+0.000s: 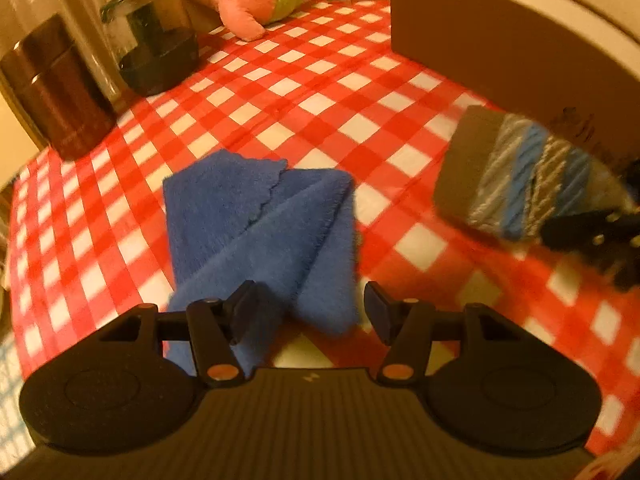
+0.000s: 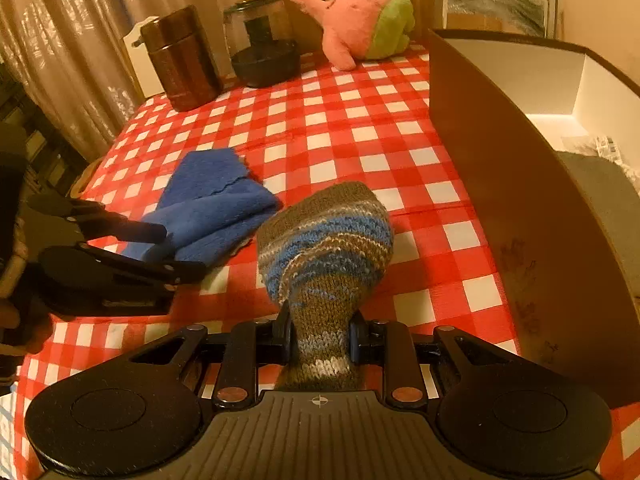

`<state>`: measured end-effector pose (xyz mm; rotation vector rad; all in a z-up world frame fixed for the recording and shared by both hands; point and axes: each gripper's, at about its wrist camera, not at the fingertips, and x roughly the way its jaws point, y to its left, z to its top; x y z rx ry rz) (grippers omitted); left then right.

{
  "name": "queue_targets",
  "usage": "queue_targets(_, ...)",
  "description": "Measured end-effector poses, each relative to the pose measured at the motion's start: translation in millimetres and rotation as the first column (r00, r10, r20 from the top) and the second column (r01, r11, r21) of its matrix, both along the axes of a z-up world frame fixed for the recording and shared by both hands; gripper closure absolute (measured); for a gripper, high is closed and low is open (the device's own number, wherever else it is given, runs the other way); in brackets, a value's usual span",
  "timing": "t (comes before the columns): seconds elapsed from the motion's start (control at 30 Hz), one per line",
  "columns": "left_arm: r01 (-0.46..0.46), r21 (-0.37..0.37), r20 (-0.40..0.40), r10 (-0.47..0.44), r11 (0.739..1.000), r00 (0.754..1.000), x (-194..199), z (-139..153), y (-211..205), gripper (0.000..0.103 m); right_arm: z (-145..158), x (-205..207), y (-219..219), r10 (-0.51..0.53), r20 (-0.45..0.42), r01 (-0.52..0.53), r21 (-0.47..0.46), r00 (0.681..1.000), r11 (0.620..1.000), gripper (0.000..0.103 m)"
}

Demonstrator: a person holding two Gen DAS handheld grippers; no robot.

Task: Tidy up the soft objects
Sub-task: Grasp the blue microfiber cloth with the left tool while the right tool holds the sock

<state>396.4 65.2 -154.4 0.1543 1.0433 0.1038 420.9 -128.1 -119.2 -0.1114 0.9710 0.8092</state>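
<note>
**Home dining corner, warmly lit**

Clearly a lived-in home, not a lab or shop. Table (image 2: 360, 128) dressed in a red-and-white checked cloth, the picnic sort. Behind it, sheer patterned curtains (image 2: 72, 40) hanging in folds. At the far edge, a dark wooden canister (image 2: 182, 60), a glass jar (image 2: 256, 24) with a dark lid, and a black bowl (image 2: 266, 62) just in front of the jar. Propped beside them, a pink star-shaped plush toy (image 2: 352, 12) in green shorts. Leaning against the wall beyond, a framed picture (image 2: 496, 4). On the right, an open cardboard box (image 2: 500, 152) standing on the cloth. Yellowish indoor lamplight throughout.
</note>
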Motion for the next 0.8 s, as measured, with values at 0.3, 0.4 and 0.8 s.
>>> queue_targets(0.3,-0.025,0.024,0.031,0.025,0.999,0.999,19.0,2.0,37.3,0.045,-7.9,17.5,5.4,-0.014,-0.033,0.015,0.004,0.999,1.000,0.078)
queue_targets(0.4,-0.077,-0.013,0.039,0.078,0.997,0.996,24.4,2.4,56.8,0.045,-8.2,23.9,6.6,-0.022,-0.038,0.023,0.005,0.999,1.000,0.078)
queue_targets(0.8,-0.228,-0.281,-0.039,0.227,0.932,0.973,31.4,-10.2,106.5,0.035,-9.1,34.4,9.3,-0.050,-0.066,0.051,0.009,0.997,0.999,0.077)
